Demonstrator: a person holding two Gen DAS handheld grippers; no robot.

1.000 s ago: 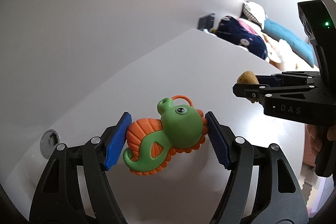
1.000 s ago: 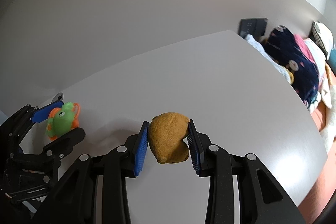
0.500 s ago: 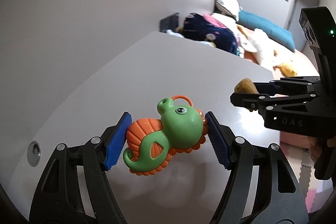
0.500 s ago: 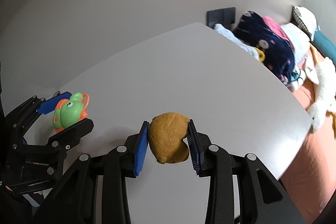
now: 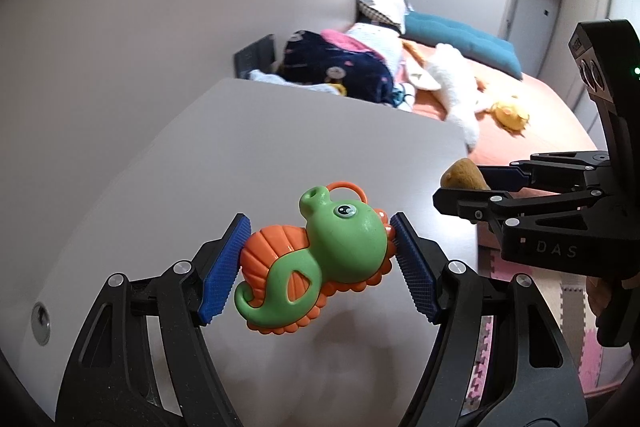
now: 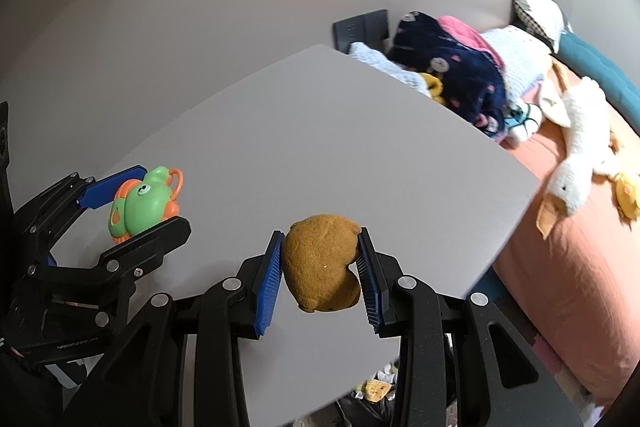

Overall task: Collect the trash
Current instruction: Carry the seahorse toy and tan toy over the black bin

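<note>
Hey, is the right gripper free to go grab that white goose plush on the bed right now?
Probably not. The right gripper is shut on a brown plush toy, so nothing else fits between its pads. The goose plush lies beyond the table edge, uncovered.

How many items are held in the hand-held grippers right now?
2. The green and orange plastic seahorse toy is clamped in the left hand-held gripper; the brown plush lump is clamped in the right hand-held gripper. Both hang above the white table.
</note>
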